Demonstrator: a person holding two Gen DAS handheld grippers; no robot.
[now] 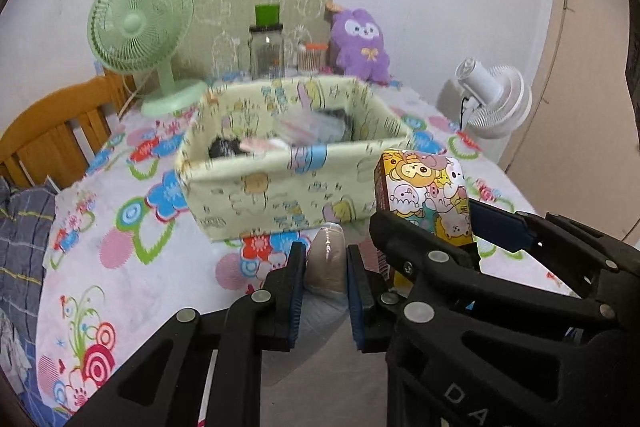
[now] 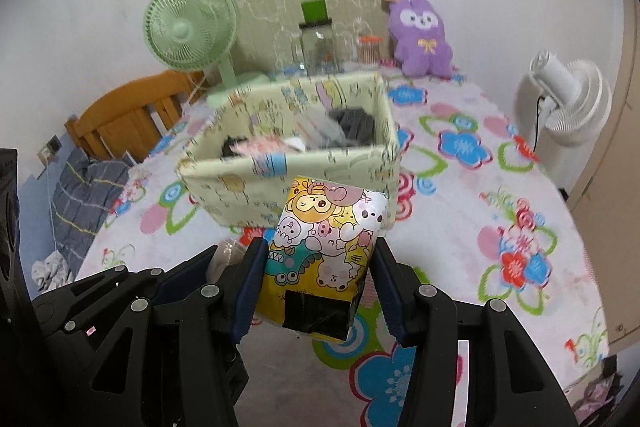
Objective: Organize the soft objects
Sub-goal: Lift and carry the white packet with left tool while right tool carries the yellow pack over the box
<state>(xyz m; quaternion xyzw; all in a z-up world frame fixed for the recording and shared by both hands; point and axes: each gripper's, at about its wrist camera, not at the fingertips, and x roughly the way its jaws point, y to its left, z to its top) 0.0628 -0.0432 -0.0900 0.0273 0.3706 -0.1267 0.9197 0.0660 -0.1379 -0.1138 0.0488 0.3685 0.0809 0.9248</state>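
Black left gripper (image 1: 325, 281): reaches in from the bottom of the left wrist view and tilts down over the table; its two blue pads are drawn close and pinch a soft beige packet (image 1: 327, 261) in clear wrap, held upright between them
Left fingers (image 1: 289, 301): nearly parallel, the packet's top poking out past their tips
Right gripper (image 2: 318, 287): comes up from the bottom of the right wrist view, also angled down at the table; its jaws stand part-way apart and clamp a cartoon-printed pack (image 2: 326, 247) by its two sides
Cartoon-printed pack: upright in the grip, a black taped patch on its near lower end, its far end up against the near wall of the fabric bin as seen from here; whether they touch I cannot tell
Two grippers: side by side, the right one just to the right of the left one in the left wrist view, both facing the bin
Fabric bin (image 1: 280, 199): pale yellow, printed, open-topped, on the floral tablecloth (image 1: 120, 227) just beyond both grippers; blurred dark and pink items lie inside
Behind the bin: green fan (image 1: 140, 27), glass jar (image 1: 266, 53) with a green lid, purple plush (image 1: 362, 45) against the wall
Right edge: white fan (image 2: 564, 99) beside the table
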